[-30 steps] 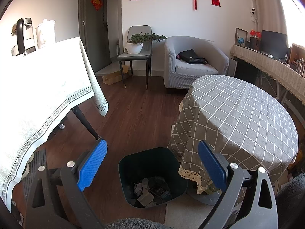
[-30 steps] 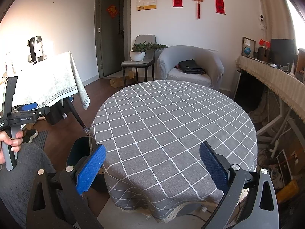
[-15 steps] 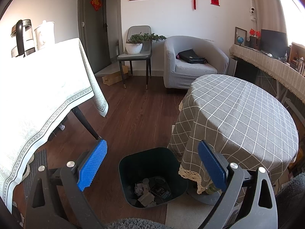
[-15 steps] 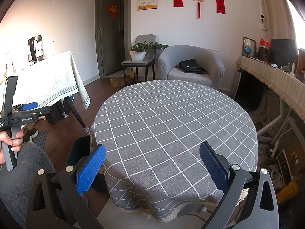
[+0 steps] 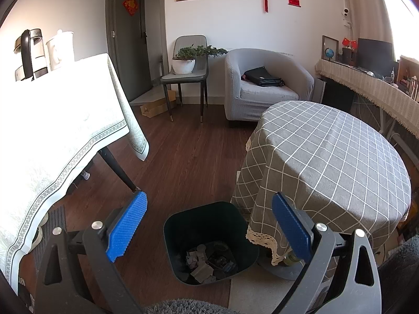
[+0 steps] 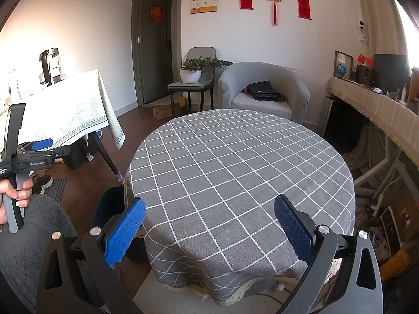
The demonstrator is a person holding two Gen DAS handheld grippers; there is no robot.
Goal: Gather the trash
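Observation:
A dark green bin stands on the wood floor beside the round table, with crumpled paper and other trash at its bottom. My left gripper hangs open above the bin with nothing between its blue pads. My right gripper is open and empty over the near edge of the round table with the grey checked cloth. In the right wrist view the left gripper shows at the left, held by a hand, and the bin's rim peeks out beside the cloth.
A long table with a white patterned cloth stands left, a kettle on it. A grey armchair with a black bag and a chair with a potted plant stand at the back. A cluttered sideboard runs along the right.

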